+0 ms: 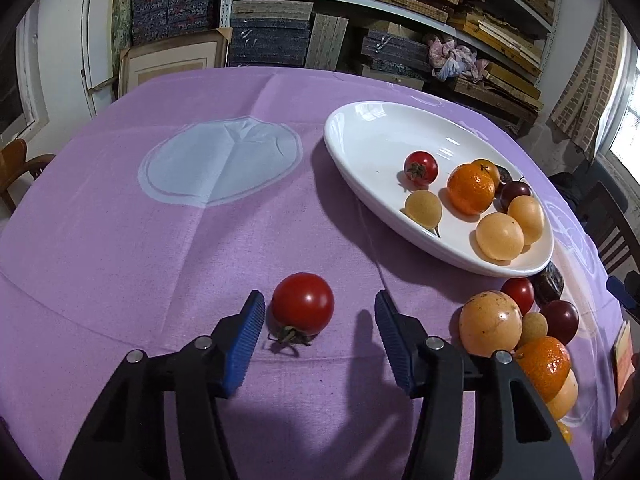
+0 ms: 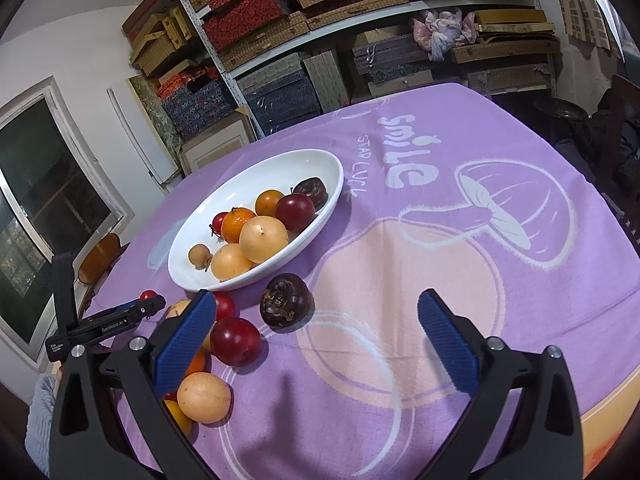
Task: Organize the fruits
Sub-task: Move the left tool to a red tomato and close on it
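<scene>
A white oval dish (image 1: 360,136) on the purple tablecloth holds several fruits: a small tomato (image 1: 421,167), a tangerine (image 1: 470,189), yellow round fruits and dark plums. It also shows in the right wrist view (image 2: 312,162). My left gripper (image 1: 320,306) is open around a red tomato (image 1: 303,304) lying on the cloth, its left pad close to it. My right gripper (image 2: 316,312) is open and empty above the cloth, near a dark mangosteen (image 2: 285,300) and a red plum (image 2: 235,341).
Loose fruits lie beside the dish: a yellow fruit (image 1: 490,323), a tangerine (image 1: 545,366), a dark plum (image 1: 563,321). Shelves of boxes (image 1: 320,8) stand behind the table. A chair (image 1: 616,224) stands at the right. The left gripper (image 2: 116,320) shows in the right wrist view.
</scene>
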Demonstrator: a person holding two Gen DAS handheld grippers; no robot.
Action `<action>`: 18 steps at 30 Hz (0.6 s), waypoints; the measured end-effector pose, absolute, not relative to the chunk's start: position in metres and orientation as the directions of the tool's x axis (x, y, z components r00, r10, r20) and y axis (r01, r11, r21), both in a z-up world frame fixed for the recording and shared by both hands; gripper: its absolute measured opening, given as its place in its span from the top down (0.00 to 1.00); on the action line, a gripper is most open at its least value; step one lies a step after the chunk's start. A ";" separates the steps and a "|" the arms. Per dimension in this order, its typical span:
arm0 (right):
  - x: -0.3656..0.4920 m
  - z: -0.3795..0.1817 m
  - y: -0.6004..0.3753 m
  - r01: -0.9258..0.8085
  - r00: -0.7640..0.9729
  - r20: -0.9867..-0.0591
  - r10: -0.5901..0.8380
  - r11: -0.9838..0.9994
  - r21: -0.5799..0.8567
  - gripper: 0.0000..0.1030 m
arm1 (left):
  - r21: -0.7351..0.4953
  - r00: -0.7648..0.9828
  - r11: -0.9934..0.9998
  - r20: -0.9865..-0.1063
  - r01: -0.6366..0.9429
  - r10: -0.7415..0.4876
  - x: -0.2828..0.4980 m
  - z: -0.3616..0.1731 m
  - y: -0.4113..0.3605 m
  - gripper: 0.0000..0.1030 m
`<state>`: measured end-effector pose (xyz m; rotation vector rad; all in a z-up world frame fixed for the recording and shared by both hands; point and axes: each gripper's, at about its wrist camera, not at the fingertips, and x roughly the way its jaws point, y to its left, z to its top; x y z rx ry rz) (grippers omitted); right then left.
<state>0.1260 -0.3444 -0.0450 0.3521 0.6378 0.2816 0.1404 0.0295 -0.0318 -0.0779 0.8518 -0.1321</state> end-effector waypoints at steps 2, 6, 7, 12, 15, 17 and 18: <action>0.126 -0.045 -0.344 -0.149 0.767 -0.530 0.363 0.903 0.402 0.04 | -0.114 0.653 0.990 -0.745 0.078 -0.138 0.141 -0.031 0.030 0.45; 0.126 -0.047 -0.339 -0.156 0.761 -0.537 0.363 0.907 0.392 0.04 | -0.110 0.649 0.991 -0.750 0.070 -0.129 0.144 -0.032 0.031 0.45; 0.128 -0.047 -0.340 -0.160 0.759 -0.538 0.366 0.906 0.391 0.04 | -0.101 0.652 0.993 -0.749 0.066 -0.119 0.144 -0.032 0.031 0.45; 0.129 -0.050 -0.332 -0.180 0.745 -0.555 0.369 0.913 0.365 0.04 | -0.099 0.653 0.993 -0.748 0.064 -0.117 0.152 -0.031 0.033 0.52; 0.128 -0.050 -0.328 -0.190 0.744 -0.560 0.364 0.919 0.345 0.04 | -0.104 0.651 0.991 -0.748 0.080 -0.131 0.151 -0.031 0.032 0.62; 0.127 -0.050 -0.328 -0.192 0.745 -0.560 0.363 0.920 0.341 0.04 | -0.096 0.650 0.991 -0.749 0.088 -0.130 0.149 -0.031 0.030 0.68; 0.127 -0.050 -0.327 -0.191 0.745 -0.560 0.363 0.920 0.342 0.04 | -0.097 0.650 0.991 -0.748 0.092 -0.134 0.149 -0.031 0.030 0.69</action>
